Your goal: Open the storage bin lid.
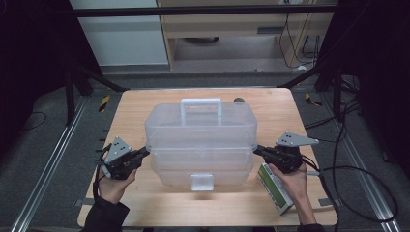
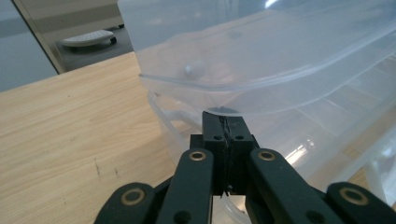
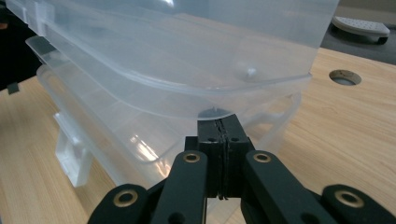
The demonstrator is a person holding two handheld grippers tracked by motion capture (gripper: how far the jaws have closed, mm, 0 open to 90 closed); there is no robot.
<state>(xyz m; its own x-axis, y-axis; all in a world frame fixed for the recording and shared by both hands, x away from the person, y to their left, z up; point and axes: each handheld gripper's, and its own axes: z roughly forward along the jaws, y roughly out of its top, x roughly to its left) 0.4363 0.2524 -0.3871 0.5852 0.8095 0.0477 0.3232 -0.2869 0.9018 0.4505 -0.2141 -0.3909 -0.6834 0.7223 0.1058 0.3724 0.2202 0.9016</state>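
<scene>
The clear plastic storage box point(image 1: 200, 140) stands in tiers in the middle of the wooden table point(image 1: 140, 104), with its white handle point(image 1: 200, 110) upright on the lid and a front latch point(image 1: 201, 182) on its near face.

The left gripper point(image 1: 144, 153) is at the box's left end. Its jaws are pressed flat together with nothing between them. In the left gripper view, the closed tips point(image 2: 224, 122) sit directly beneath the overhanging rim of the upper tier, and the lower tiers lie just ahead of them. The tips appear to touch the rim's underside, though the translucent plastic leaves this uncertain.

The right gripper point(image 1: 258, 150) is at the opposite end of the box and is closed with the jaws empty. In the right gripper view, the tips point(image 3: 219, 126) stand just below the upper tier's rim. The latch point(image 3: 72, 158) is off to their left, and a round hole in the table point(image 3: 344, 77) lies beyond to their right.

A green and white carton point(image 1: 274, 189) lies on the table beneath the person's right hand point(image 1: 290, 181), just behind that gripper.
</scene>
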